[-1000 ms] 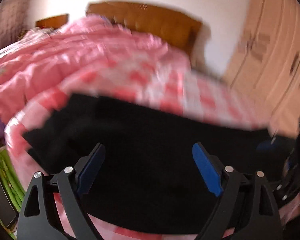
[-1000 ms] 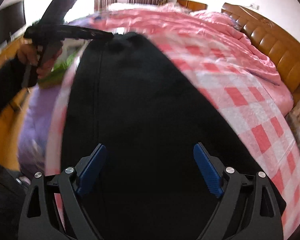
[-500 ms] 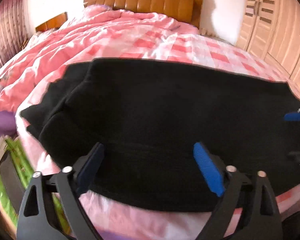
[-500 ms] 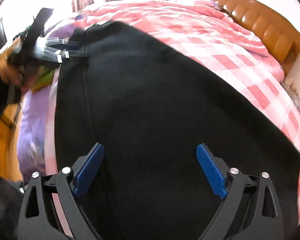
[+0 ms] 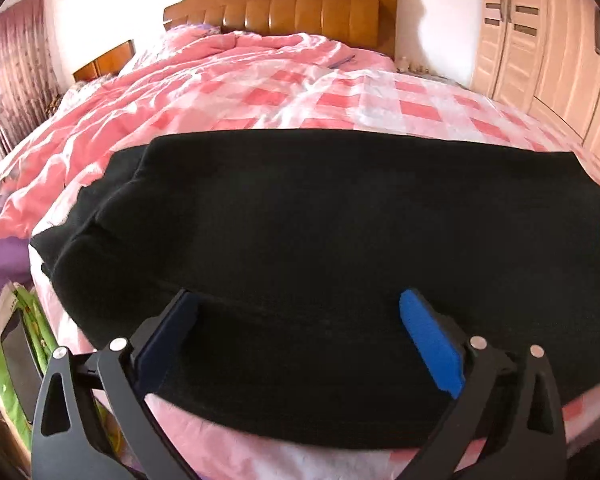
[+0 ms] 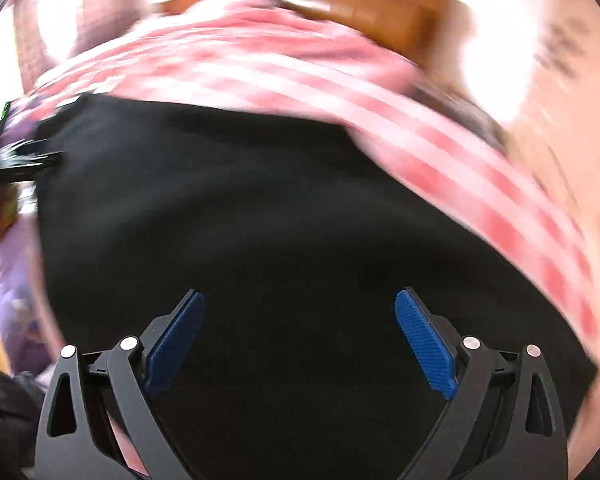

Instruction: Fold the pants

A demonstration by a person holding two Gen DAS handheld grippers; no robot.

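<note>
The black pants (image 5: 320,248) lie flat across the near edge of the bed (image 5: 340,108), ready for folding. Both jaw sets have just been opening: left hand-held gripper (image 5: 296,336) and right hand-held gripper (image 6: 300,336) stand wide apart, pads clear of cloth.

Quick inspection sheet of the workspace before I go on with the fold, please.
Surface: bed with a pink checked cover, rumpled toward the headboard.
Job's things: black pants spread flat across the near edge; one end bunched at the left.
Clutter: purple cloth and green packaging beside the bed.
Grippers: left gripper open over the pants, nothing pinched; right gripper open over the pants, view blurred. Both jaws have just been opening.
Cables: nothing seen.
Surroundings: wardrobe at right, curtain at left.
</note>
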